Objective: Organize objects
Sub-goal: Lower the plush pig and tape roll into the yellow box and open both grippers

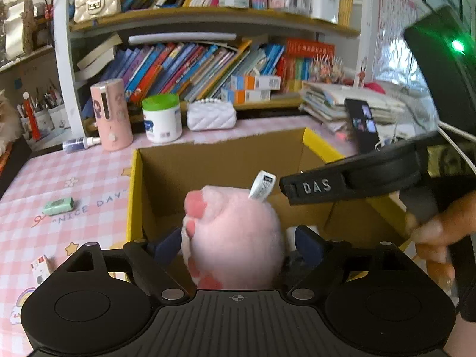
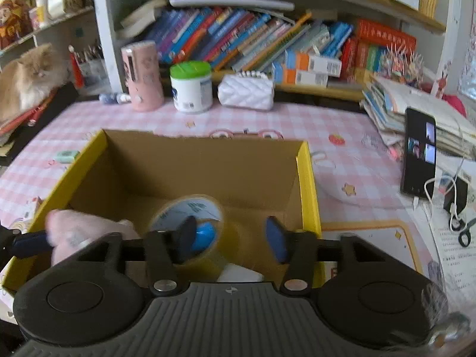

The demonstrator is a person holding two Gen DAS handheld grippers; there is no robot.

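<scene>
An open cardboard box with yellow rims (image 1: 134,184) (image 2: 306,184) stands on the pink checked table. My left gripper (image 1: 238,244) hangs over its near-left part. A pink plush paw (image 1: 235,232) sits between its jaws, and a gap shows beside the right pad (image 1: 308,245). The same plush (image 2: 86,230) shows in the right wrist view. My right gripper (image 2: 230,236) is open above the box. A blurred roll of clear tape (image 2: 205,208) lies at its left finger (image 2: 186,235), and nothing presses it from the right. The right gripper's black body (image 1: 315,186) crosses the left wrist view.
Behind the box stand a pink cylinder (image 2: 142,77), a white jar with a green lid (image 2: 192,86) and a white quilted purse (image 2: 247,90). A phone (image 2: 418,151) and stacked papers (image 2: 416,110) are at right. A cat (image 2: 29,77) sits far left. A green eraser (image 1: 58,206) lies left.
</scene>
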